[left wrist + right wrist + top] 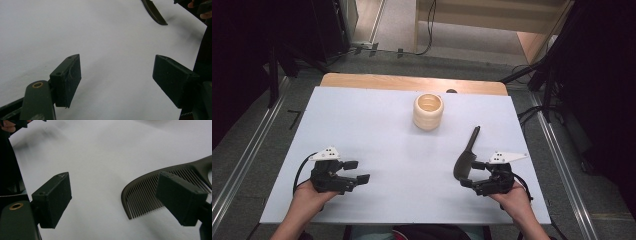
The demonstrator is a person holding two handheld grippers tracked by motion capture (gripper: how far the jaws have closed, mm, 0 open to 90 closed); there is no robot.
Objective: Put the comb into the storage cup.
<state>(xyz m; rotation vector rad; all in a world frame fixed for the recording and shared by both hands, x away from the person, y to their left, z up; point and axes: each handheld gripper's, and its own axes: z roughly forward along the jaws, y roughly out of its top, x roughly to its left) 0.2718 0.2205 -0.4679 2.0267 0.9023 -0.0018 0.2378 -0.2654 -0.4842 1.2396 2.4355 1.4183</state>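
While both hand-held grippers rest agape, left hand-held gripper (354, 171), right hand-held gripper (472, 174) seemingly beside comb (467, 155)

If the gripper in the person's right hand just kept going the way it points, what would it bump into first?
Probably the comb. The right gripper is open and points at it, one jaw already over the teeth. Depth is hard to judge, so it might pass just above.

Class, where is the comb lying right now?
In the high view, the comb lies flat on the table's right side, just beside the right hand-held gripper, nearer than the cream cup.
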